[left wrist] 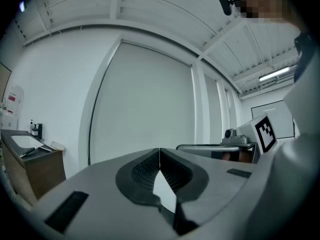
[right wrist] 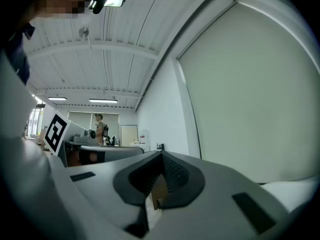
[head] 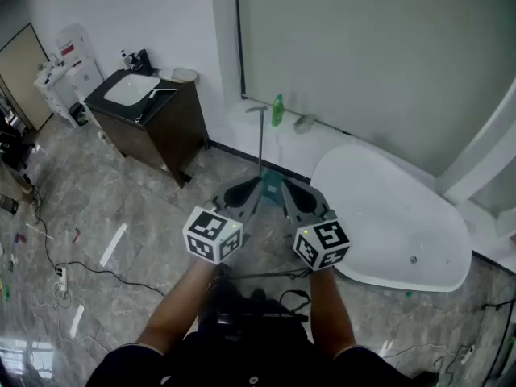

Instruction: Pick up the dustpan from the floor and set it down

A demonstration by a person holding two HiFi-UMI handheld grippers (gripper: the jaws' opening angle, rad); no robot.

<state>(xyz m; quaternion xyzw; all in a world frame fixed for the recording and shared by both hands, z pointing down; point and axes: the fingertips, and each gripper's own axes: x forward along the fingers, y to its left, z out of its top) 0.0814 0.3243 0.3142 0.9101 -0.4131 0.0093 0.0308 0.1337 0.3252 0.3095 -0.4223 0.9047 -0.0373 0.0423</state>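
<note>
Forearms (head: 181, 309) of the person were seen at the bottom of the head view, each ending in a grey two-jaw tool held level over the floor. On the left gripper (head: 251, 190) a white cube with black square markers (head: 214, 234) was carried, and a like cube (head: 321, 244) on the right gripper (head: 289, 192). In the left gripper view the ribbed dark pads (left wrist: 145, 170) were pressed together at the tip, with nothing between them. In the right gripper view the pads (right wrist: 175, 173) were likewise closed on nothing.

Beyond and between the two tips, the teal dustpan with a long thin upright handle (head: 271, 187) was seen standing on the grey marbled floor (head: 121, 200), near the wall. It was held by neither gripper.

A white oval bathtub (head: 395, 216) was set to the right of the dustpan. A green bottle (head: 277, 110) was stood on the white ledge behind the handle. To the left, a dark brown vanity cabinet (head: 161, 135) with a white basin (head: 131, 89) was placed against the wall. A black cable (head: 81, 266) was laid across the floor at the left.
</note>
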